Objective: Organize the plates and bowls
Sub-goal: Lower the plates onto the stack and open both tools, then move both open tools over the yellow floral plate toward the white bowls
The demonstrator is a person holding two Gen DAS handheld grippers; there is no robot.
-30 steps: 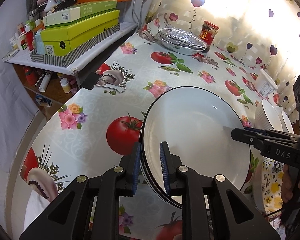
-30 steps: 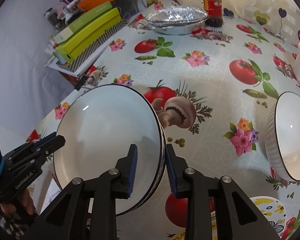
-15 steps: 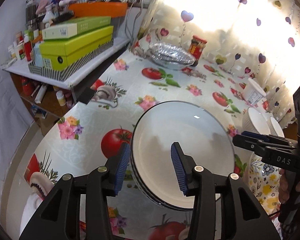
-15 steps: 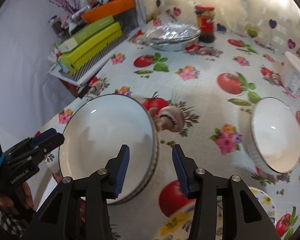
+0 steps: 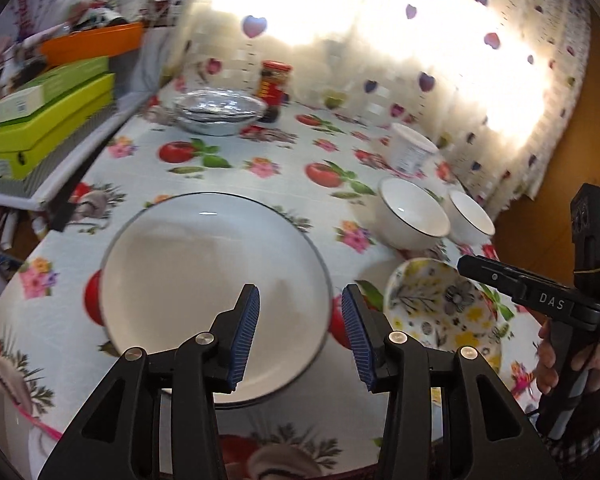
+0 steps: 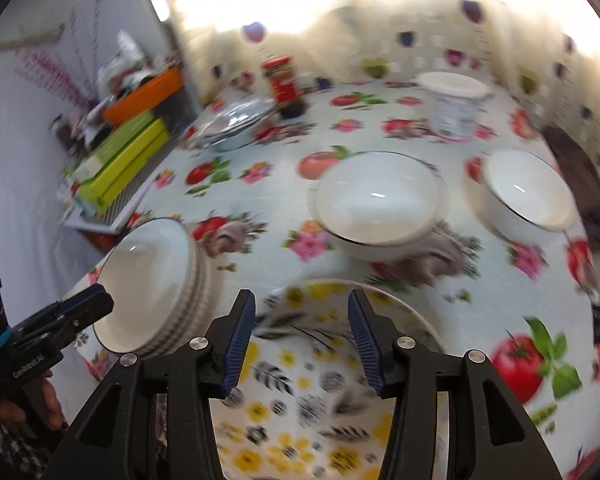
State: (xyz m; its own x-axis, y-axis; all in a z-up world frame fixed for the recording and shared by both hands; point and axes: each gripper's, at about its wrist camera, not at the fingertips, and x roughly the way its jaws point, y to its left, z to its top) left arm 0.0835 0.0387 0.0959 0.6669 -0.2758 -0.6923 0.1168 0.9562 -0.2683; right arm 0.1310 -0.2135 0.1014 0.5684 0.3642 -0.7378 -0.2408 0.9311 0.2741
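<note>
On the tomato-print tablecloth point(image 5: 236, 168), a stack of white plates point(image 5: 204, 272) sitting flat, released. Above its near rim, left gripper point(image 5: 300, 332) spread wide, gripping nothing. Over the flowered plate point(image 6: 324, 392), right gripper point(image 6: 302, 344) gaping too, empty. Beyond that plate, two white bowls point(image 6: 376, 204) point(image 6: 528, 192) side by side, apart from the stack. View blurred.

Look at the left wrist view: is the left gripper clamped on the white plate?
No. The left gripper stands open above the white plate, its blue pads spread apart and not touching the rim.
</note>
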